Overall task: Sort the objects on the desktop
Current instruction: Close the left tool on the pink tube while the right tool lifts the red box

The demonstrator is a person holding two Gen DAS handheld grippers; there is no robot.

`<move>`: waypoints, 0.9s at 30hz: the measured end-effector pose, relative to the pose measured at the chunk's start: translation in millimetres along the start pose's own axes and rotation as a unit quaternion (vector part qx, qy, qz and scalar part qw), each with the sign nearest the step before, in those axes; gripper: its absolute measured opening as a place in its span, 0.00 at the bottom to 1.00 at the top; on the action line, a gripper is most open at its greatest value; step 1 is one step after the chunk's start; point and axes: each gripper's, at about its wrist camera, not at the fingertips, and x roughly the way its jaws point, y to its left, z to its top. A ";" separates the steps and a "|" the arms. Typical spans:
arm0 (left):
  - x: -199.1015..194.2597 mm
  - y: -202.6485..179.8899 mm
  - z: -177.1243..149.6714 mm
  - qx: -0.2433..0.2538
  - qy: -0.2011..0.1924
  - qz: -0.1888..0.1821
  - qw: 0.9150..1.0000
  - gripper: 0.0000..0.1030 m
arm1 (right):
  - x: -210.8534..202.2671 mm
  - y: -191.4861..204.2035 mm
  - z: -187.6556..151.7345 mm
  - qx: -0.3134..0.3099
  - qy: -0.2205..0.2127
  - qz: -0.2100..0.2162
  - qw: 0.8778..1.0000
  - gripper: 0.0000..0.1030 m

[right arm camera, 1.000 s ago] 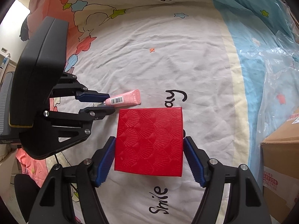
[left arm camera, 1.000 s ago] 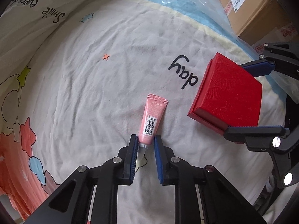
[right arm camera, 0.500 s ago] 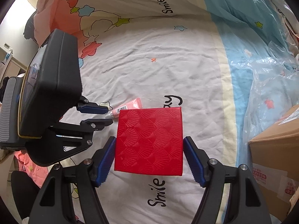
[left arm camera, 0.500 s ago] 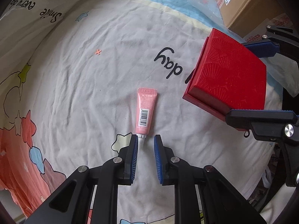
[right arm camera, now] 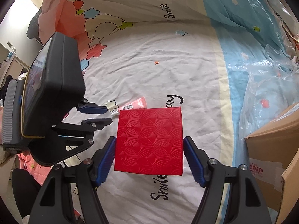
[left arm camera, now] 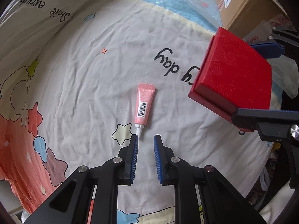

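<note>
A small pink tube (left arm camera: 143,105) with a barcode and white nozzle lies on the printed bedsheet (left arm camera: 93,65). It also shows in the right wrist view (right arm camera: 133,105). My left gripper (left arm camera: 145,139) is open and empty, just behind the tube's nozzle and above the sheet. It appears in the right wrist view (right arm camera: 109,114) at left. My right gripper (right arm camera: 149,145) is shut on a red square box (right arm camera: 149,140) with a fan pattern and holds it above the sheet. The box shows at the right of the left wrist view (left arm camera: 235,78).
A cardboard box (right arm camera: 274,149) stands at the right, also in the left wrist view (left arm camera: 243,1). Crinkled clear plastic (right arm camera: 267,85) lies on the blue part of the sheet beside it. The sheet rises in folds at the back and left.
My left gripper has let go of the pink tube and drawn back from it; the tube now lies free. My right gripper has lifted the red box higher.
</note>
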 end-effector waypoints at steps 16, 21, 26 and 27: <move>35.8 49.2 23.5 0.012 -0.001 -0.006 1.000 0.53 | 4.7 -5.5 -7.8 0.006 0.015 -0.002 1.000 0.66; 35.3 66.9 22.8 0.004 -0.004 -0.024 1.000 0.18 | 5.1 -7.1 -7.1 0.008 0.015 -0.002 1.000 0.66; 27.0 76.6 18.0 0.010 -0.006 -0.025 1.000 0.17 | 5.5 -8.7 -6.4 0.009 0.015 -0.001 1.000 0.66; 24.7 78.1 16.8 0.012 -0.007 -0.024 1.000 0.17 | 5.6 -9.0 -6.3 0.009 0.015 -0.001 1.000 0.66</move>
